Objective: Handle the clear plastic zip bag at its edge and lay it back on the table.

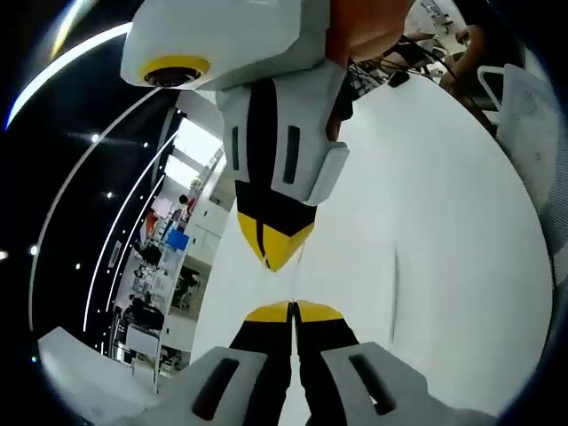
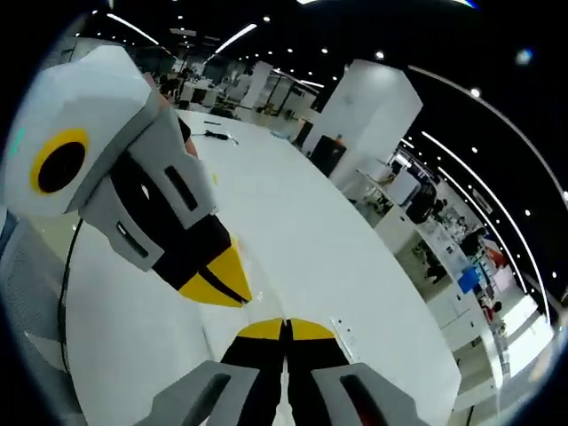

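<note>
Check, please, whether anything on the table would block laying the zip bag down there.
Nothing visible does: the white table beside the left gripper and right gripper shows no obstacle; small items lie at its far end. The clear bag itself I cannot make out.

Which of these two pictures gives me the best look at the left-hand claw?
The right gripper view. There the left claw comes in from the left and is seen from outside: white body, black jaws, yellow tips pressed shut. The left gripper view looks along the left claw from behind, giving just its jaw ends at the bottom.
</note>
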The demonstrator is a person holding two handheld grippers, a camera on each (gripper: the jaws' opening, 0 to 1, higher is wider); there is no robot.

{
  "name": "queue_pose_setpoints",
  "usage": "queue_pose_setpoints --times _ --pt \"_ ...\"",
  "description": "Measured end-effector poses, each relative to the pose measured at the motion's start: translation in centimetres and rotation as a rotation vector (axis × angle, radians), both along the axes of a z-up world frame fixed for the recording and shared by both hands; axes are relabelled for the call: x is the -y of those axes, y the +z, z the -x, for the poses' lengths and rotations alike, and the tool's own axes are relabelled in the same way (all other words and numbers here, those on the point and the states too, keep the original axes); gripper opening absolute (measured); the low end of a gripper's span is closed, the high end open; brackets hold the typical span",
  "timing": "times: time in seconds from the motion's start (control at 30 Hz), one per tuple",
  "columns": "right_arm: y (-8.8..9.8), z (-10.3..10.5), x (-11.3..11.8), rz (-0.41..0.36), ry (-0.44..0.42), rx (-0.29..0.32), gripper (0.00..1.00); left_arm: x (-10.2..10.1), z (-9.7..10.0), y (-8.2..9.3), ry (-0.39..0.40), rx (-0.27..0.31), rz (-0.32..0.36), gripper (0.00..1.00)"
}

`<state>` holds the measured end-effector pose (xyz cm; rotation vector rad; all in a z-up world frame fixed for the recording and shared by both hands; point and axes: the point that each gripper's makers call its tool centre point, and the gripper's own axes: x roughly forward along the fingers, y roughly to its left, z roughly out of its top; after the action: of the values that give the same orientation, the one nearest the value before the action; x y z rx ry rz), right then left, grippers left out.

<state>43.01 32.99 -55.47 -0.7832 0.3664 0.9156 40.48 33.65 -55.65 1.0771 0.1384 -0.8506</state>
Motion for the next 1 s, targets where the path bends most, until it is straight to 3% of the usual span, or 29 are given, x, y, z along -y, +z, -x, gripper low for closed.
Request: queue_pose_setpoints --times 0.07,0.27,0.77,0.9,1.0 --pt "0.3 0.3 -0.2 -0.003 0.008 0.007 0.0 -0.2 0.2 -0.2 0.0 0.004 -0.003 0.0" --pt "-1.3 2.7 -0.6 0.036 0.052 0.01 0.0 -0.5 2.1 -1.6 -0.016 -0.002 -0.033 0.0" --pt "-6.8 9.5 -0.3 0.032 0.068 -0.108 0.0 0.1 9.6 -6.8 -0.036 -0.126 -0.045 0.0" --pt "-7.8 10.0 -0.2 0.026 0.059 -0.136 0.0 0.2 10.7 -8.1 -0.036 -0.157 -0.05 0.0" --pt "-7.4 9.6 -0.2 0.024 0.057 -0.133 0.0 0.3 10.3 -7.9 -0.031 -0.157 -0.046 0.0"
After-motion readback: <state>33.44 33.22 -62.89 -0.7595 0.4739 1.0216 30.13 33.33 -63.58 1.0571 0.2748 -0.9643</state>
